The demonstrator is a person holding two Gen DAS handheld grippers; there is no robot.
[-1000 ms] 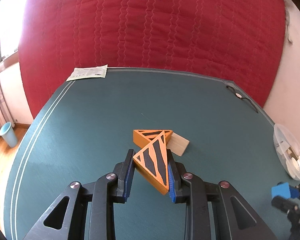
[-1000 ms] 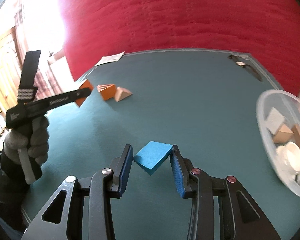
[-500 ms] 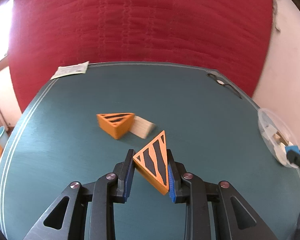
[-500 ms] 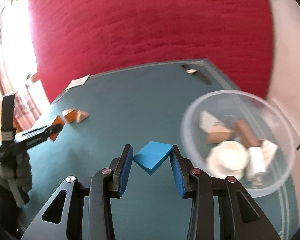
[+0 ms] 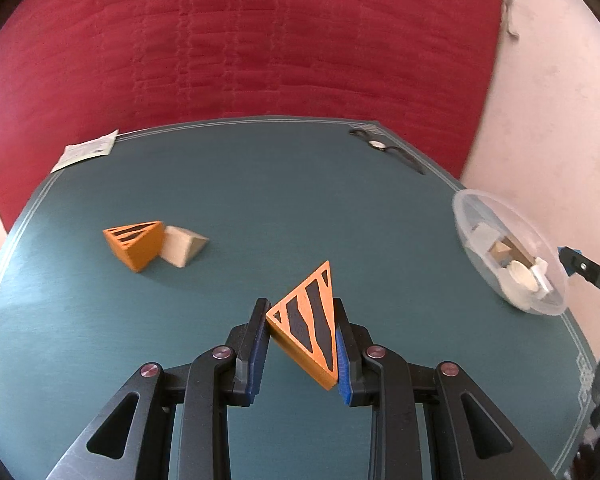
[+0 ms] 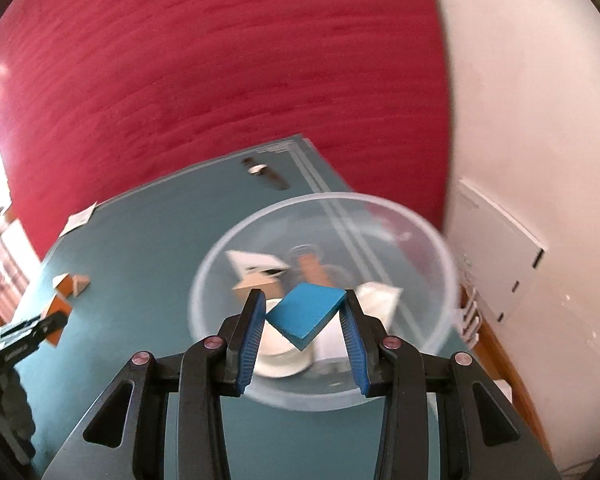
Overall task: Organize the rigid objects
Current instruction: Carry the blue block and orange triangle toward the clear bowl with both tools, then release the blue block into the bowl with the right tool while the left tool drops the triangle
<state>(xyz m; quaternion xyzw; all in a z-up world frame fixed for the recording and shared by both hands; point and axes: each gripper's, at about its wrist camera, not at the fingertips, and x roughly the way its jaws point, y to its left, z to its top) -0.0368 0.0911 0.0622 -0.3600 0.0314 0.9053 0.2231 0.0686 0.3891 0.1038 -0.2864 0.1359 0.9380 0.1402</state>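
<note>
Bowl contents were blurry, tbh. Right gripper (image 6: 305, 320) clamped the flat blue block (image 6: 305, 310) over the clear plastic bowl (image 6: 432, 236); left gripper (image 5: 302, 338) pinched a striped orange wedge (image 5: 308, 322) above the green table (image 5: 260, 200).

A dark green table (image 5: 260, 200) with pale border lines carries the scene. A wristwatch (image 5: 384, 147) with a dark strap lies near the far right edge. A printed paper slip (image 5: 86, 151) sits at the far left corner, overhanging slightly. A red quilted cloth (image 5: 240, 48) hangs behind. To the right stands a pale wall (image 6: 540, 120) bearing a white panel (image 6: 496, 256).
</note>
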